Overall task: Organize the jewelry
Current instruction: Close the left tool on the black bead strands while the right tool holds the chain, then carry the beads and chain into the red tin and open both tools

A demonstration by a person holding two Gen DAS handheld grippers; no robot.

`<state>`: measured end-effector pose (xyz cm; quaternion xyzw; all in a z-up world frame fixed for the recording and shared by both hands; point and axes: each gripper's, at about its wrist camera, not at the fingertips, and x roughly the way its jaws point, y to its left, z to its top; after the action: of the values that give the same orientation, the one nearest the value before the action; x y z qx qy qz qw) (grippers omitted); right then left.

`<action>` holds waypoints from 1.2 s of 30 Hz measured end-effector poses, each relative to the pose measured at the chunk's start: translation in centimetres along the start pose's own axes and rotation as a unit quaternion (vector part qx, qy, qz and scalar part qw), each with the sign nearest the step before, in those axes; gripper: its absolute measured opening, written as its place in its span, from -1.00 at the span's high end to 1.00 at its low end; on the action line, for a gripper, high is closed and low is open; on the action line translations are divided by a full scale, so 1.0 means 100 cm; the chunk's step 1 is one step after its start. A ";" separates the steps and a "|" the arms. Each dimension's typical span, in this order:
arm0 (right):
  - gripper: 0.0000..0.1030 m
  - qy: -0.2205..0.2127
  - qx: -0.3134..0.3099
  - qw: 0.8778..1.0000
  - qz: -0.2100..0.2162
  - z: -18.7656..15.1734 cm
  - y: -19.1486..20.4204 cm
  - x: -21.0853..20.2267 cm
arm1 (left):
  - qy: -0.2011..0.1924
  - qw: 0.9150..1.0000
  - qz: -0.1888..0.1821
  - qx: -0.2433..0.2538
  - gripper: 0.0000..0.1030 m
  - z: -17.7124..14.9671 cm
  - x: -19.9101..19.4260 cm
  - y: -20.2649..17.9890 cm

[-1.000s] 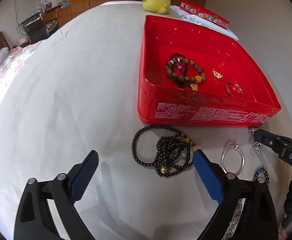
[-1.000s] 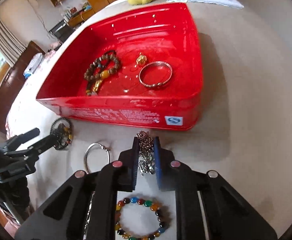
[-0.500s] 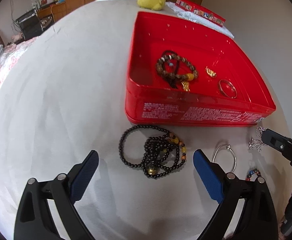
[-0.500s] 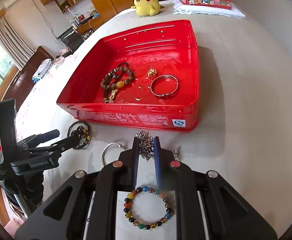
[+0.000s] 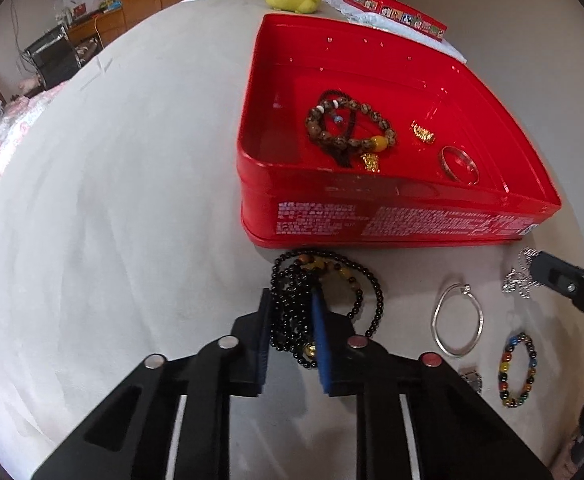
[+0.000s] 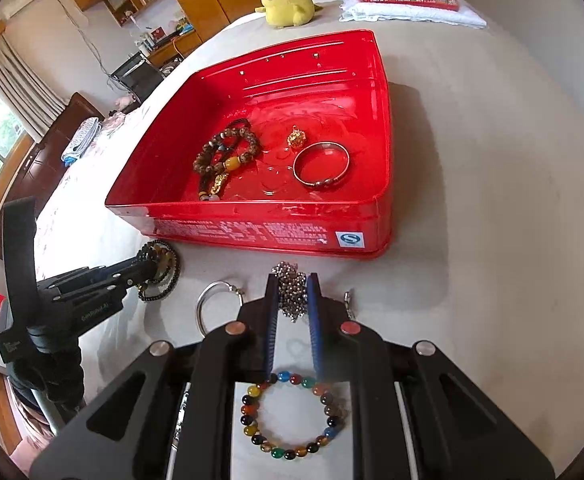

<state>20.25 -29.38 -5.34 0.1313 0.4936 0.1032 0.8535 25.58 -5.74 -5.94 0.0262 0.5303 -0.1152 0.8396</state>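
- Jaws of the left gripper (image 5: 292, 328) have just been closing: half a second ago they stood wide to either side of the black bead necklace (image 5: 324, 300), and now the blue pads pinch a bunch of its strands between them.
- Most of that necklace is draped on the white surface (image 5: 111, 200), just in front of the red tin (image 5: 372, 224); nothing shows it lifted clear yet.
- Right gripper (image 6: 294, 300) is unchanged (pressed together on the silver bead chain (image 6: 289, 286), as a second ago), near the tin's front wall.
- Inside the tin lie a brown bead bracelet (image 5: 350, 128), a small gold charm (image 5: 424, 134) and a silver bangle (image 5: 459, 165).
- Outside it wait a thin silver hoop (image 5: 458, 322) and a multicoloured bead bracelet (image 5: 518, 370), both untouched on the surface.
- Both grippers now hold a piece, so the sensible next step is probably to raise each one over the tin's wall and drop it in; the necklace's loose loops could snag on the rim (a judgement, not something seen).
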 end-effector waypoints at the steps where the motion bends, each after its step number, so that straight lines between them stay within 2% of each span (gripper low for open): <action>1: 0.76 0.000 0.000 1.000 0.001 0.000 0.000 0.000 | 0.001 1.000 -0.009 -0.003 0.71 0.001 0.001 0.002; 4: 0.76 -0.003 0.001 1.000 0.007 0.000 -0.001 -0.003 | -0.010 0.999 -0.033 -0.012 0.75 0.001 -0.009 0.008; 19: 0.76 -0.026 0.001 0.999 0.028 -0.002 -0.001 -0.024 | -0.091 0.993 -0.074 -0.005 0.79 -0.008 -0.070 0.004; 31: 0.76 -0.058 -0.020 0.997 0.047 0.002 0.013 -0.058 | -0.135 0.988 -0.080 0.006 0.79 -0.014 -0.107 0.000; 36: 0.76 -0.059 -0.024 0.997 0.045 0.009 0.017 -0.065 | -0.139 0.987 -0.077 0.007 0.79 -0.007 -0.115 -0.002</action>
<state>17.73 -29.84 0.95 0.1386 0.4333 0.1453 0.8786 20.20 -3.89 4.04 -0.0250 0.4079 -0.1854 0.8937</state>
